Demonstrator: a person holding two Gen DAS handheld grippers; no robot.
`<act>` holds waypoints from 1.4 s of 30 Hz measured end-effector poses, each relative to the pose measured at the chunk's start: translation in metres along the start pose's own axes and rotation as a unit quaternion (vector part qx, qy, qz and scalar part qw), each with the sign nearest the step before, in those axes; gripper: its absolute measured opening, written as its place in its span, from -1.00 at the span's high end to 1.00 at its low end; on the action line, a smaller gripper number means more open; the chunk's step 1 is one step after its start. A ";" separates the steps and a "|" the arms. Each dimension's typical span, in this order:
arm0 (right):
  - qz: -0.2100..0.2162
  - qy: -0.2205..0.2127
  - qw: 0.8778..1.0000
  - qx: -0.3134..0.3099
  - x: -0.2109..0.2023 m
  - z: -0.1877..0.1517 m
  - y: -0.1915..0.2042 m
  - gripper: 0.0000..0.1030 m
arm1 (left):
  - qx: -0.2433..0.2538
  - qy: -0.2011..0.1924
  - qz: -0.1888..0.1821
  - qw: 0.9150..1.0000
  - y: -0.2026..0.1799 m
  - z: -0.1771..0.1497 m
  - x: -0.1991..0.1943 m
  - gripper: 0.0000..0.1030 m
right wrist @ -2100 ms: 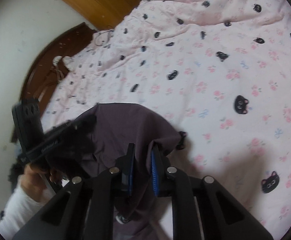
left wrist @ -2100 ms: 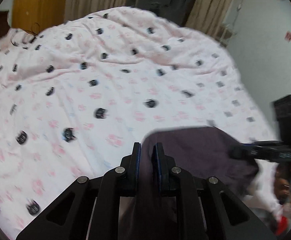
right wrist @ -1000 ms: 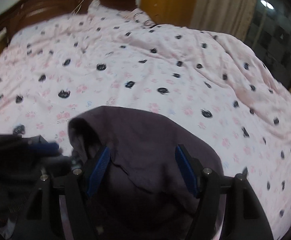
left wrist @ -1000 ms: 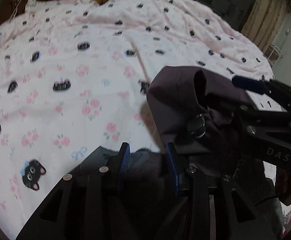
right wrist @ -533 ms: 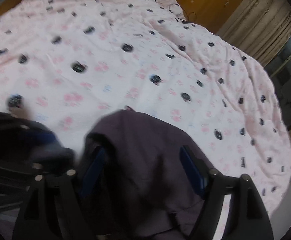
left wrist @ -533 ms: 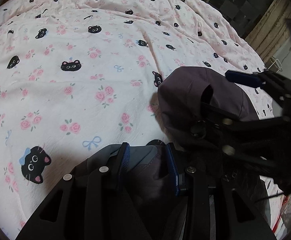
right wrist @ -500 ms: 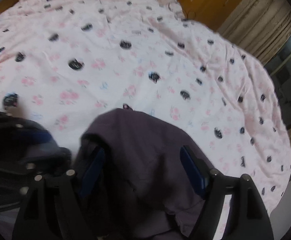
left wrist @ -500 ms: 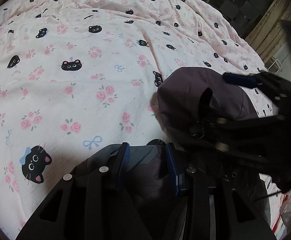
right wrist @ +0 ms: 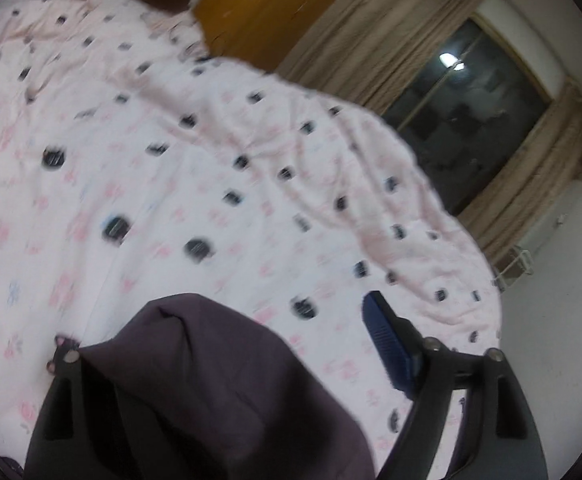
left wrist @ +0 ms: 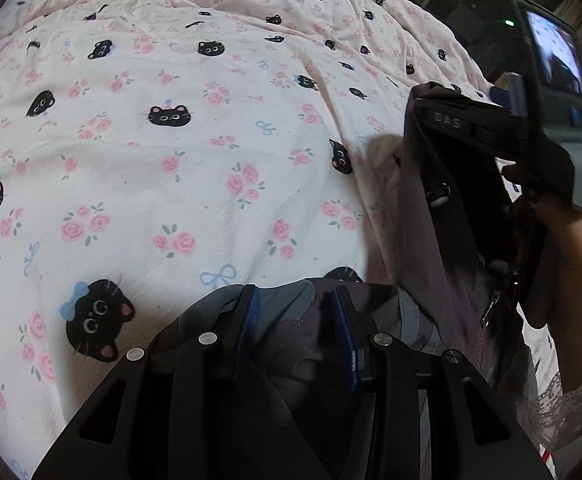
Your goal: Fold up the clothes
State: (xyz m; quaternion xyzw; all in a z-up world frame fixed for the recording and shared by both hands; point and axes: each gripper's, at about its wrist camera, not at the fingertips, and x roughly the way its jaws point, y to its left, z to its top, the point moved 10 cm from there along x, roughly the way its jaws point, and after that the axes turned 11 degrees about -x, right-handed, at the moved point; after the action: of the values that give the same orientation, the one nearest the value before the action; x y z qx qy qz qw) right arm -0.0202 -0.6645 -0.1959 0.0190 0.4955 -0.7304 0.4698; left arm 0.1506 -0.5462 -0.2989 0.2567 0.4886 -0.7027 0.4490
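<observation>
Dark purple garment (left wrist: 423, 248) lies bunched at the near edge of the bed, on a pink quilt (left wrist: 195, 152) printed with black cat faces, roses and blue bows. In the left wrist view the left gripper (left wrist: 295, 324) has its blue-padded fingers (left wrist: 249, 320) parted a little, with grey-purple cloth lying between and under them; the pads do not look pressed onto it. To its right, the right gripper (right wrist: 227, 340) rises beside a draped fold of the garment, a hand (left wrist: 571, 240) with a lace cuff on its handle and a small lit screen (left wrist: 559, 56) on top. In the blurred right wrist view that gripper is spread wide, one blue pad (right wrist: 387, 344) bare while the cloth covers the other finger. Beige curtains (right wrist: 371, 40) frame a dark window (right wrist: 463, 96) beyond the bed.
</observation>
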 end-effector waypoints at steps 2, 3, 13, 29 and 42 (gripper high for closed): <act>0.044 0.014 0.999 -0.010 0.003 -0.005 0.012 -0.72 | 0.007 -0.003 0.010 1.000 0.001 -0.001 -0.001 0.37; 0.080 0.027 0.996 -0.019 0.006 -0.011 0.023 -0.72 | 0.010 -0.005 0.015 1.000 0.001 -0.001 -0.001 0.37; 0.150 0.017 0.989 0.005 -0.056 -0.073 -0.010 -0.73 | -0.012 -0.050 0.010 0.999 -0.002 0.016 -0.019 0.36; 0.164 0.094 0.975 0.115 -0.047 -0.182 -0.042 -0.73 | 0.081 -0.067 -0.007 0.994 -0.058 0.059 0.031 0.16; 0.151 0.128 0.960 0.198 -0.038 -0.234 -0.066 -0.83 | 0.020 -0.081 -0.028 0.996 -0.026 0.067 0.018 0.16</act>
State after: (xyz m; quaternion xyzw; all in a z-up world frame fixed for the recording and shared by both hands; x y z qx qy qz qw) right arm -0.1485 -0.4611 -0.2495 0.2797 0.3883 -0.7261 0.4936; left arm 0.1245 -0.6109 -0.2755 0.1940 0.4439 -0.7430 0.4618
